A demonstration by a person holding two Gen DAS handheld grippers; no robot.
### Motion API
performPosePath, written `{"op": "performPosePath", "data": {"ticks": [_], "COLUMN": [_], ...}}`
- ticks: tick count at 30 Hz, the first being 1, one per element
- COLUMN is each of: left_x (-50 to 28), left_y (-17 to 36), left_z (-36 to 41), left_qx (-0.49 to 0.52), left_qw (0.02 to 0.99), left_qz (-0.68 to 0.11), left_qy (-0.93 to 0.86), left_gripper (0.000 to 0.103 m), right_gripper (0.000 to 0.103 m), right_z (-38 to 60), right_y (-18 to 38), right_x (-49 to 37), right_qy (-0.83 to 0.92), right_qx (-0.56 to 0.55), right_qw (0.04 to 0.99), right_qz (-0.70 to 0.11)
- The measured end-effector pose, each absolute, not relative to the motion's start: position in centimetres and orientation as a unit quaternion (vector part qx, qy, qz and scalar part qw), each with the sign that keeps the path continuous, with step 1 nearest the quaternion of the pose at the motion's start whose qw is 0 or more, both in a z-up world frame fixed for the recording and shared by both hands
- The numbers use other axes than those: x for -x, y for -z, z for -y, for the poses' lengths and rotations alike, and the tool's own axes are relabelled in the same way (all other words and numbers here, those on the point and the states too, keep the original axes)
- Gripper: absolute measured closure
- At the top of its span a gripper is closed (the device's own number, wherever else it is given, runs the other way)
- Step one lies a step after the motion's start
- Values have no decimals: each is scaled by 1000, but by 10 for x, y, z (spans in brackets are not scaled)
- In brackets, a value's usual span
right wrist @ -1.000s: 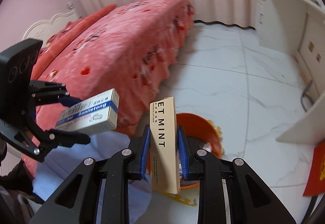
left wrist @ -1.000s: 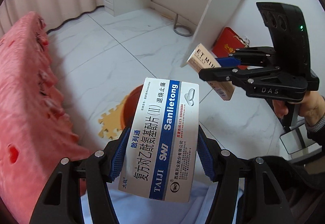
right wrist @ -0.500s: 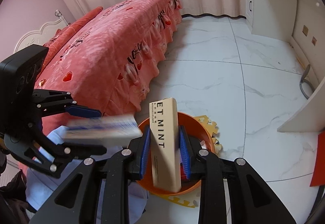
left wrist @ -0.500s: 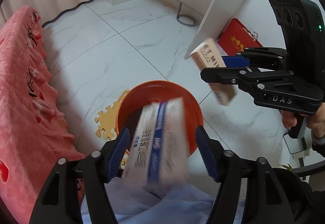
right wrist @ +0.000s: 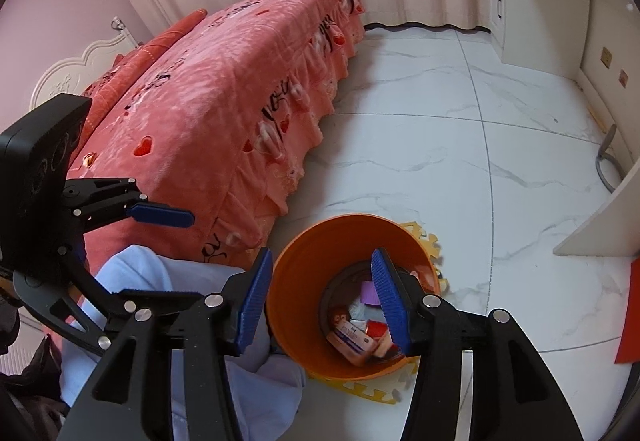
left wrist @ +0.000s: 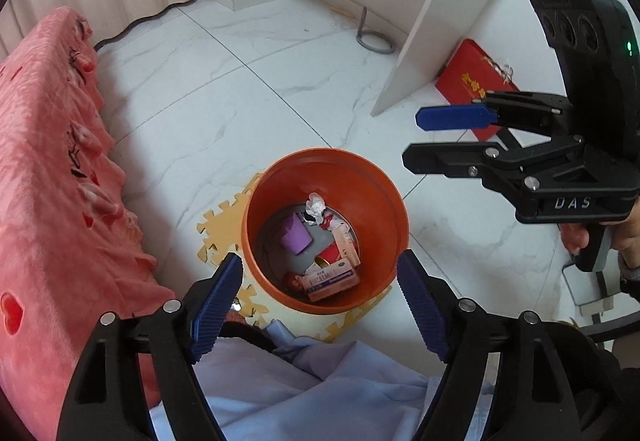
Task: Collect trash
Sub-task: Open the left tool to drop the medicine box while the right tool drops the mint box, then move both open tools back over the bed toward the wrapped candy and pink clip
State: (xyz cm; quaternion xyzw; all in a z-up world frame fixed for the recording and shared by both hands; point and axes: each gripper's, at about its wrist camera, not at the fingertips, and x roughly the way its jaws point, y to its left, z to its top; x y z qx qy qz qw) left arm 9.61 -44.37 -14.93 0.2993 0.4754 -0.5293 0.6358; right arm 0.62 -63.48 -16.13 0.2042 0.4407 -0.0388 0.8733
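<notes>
Both tongs are held above a round orange plastic bin [left wrist: 394, 209] that stands on the white marble-patterned tile floor [left wrist: 224, 113], partly over a yellow foam puzzle mat [left wrist: 216, 229], just beside the skirted edge of a bed under a coral-pink fleece cover [right wrist: 224, 97]. The left tongs [left wrist: 320, 305] are seen with the blue ribbed pads set wide apart and the jaws opening; nothing is between them, and the bin's mouth is framed in the gap. The right tongs [right wrist: 320, 305] are likewise apart and opening, with nothing held; in the left wrist view they [left wrist: 410, 141] are seen from the side, off to the right of the bin, gripped at the handle by a person's hand [left wrist: 600, 233]. The collected trash lies on the grey bottom of the bin: a white and pink medicine carton with blue print [left wrist: 332, 279] near the lower wall, a slim tan carton [left wrist: 346, 247] leaning next to it, a small lilac plastic cup [left wrist: 294, 233] tipped on its side, a crumpled white paper wad [left wrist: 316, 207], and a red cylindrical item [left wrist: 328, 253] whose nature cannot be made out. Pale blue cloth [left wrist: 312, 393] fills the lower edge of both views. A flat red box with gold lettering [left wrist: 474, 81] is propped on the floor against a white desk panel [left wrist: 436, 21], well apart from the bin.
</notes>
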Motion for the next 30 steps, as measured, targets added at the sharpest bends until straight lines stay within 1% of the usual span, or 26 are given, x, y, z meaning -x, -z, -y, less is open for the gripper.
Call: {"op": "performPosePath", "data": {"ticks": [2, 4, 6, 9, 11, 14, 30], "left_x": [-99, -101, -103, -104, -104, -107, -124], "left_y": [144, 137, 131, 120, 114, 103, 82], "left_z": [436, 426, 416, 397, 385, 359, 206], "left_qx": [-293, -285, -279, -272, -266, -249, -167], "left_qw": [646, 656, 666, 683, 695, 712, 794], "left_qz": [-474, -472, -467, -461, -458, -454, -466], "left_qy": [522, 516, 510, 497, 487, 475, 354], "left_gripper": [23, 17, 16, 16, 10, 9, 9], "right_gripper": [45, 42, 35, 28, 22, 17, 16], "right_z": [628, 618, 609, 591, 575, 555, 428], "right_y": [156, 149, 142, 131, 124, 114, 87], "right_x": [-5, -6, -7, -11, -15, -20, -73], "right_qy": [33, 24, 16, -1, -14, -33, -144], "right_qx": [-203, -198, -194, -187, -178, -167, -107], "right_qw": [875, 878, 880, 883, 886, 889, 887], "right_qz": [-438, -435, -433, -431, -429, -426, -425]}}
